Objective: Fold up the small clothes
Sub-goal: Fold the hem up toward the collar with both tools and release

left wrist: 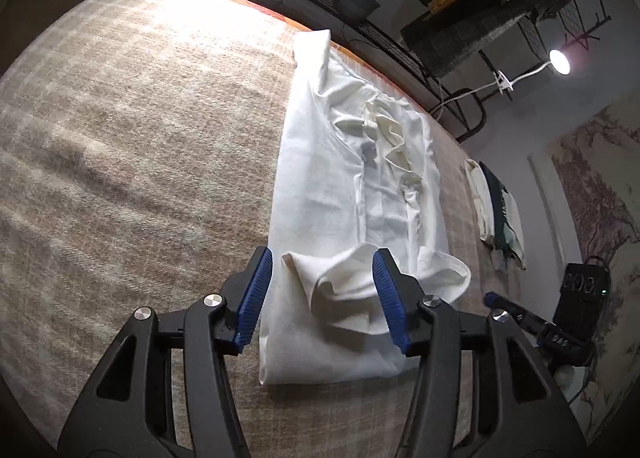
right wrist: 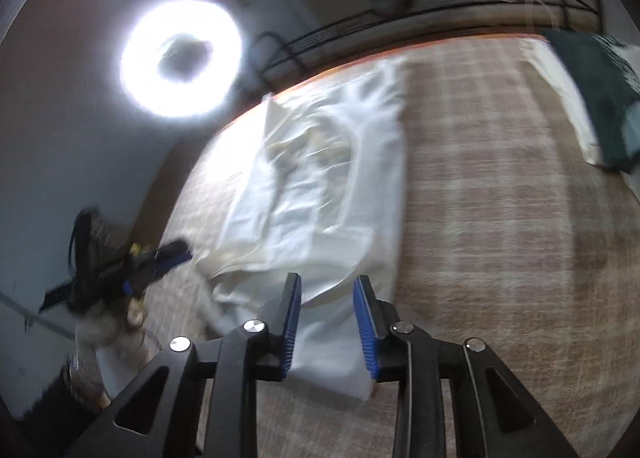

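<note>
Left wrist view
Left gripper (left wrist: 322, 294): jaws wide, over the shirt's (left wrist: 344, 178) bunched near end.
Shirt: along the blanket's (left wrist: 132, 162) far-right edge; broad bare blanket leftward.

Right wrist view
Right gripper (right wrist: 327, 318): jaws wide, gripping nothing, over shirt's (right wrist: 320, 186) near edge.
Blur: heavy.

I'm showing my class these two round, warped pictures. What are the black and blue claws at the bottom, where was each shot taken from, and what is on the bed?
There is no robot arm: a person holds a two-finger tool in each hand. Each has a wide-angle camera looking along its fingers. One picture comes from the left tool, the other, blurred, from the right tool. Both tools are open, holding nothing. A white garment, partly folded, lies on a plaid blanket. Beside it sits a stack of folded clothes.
</note>
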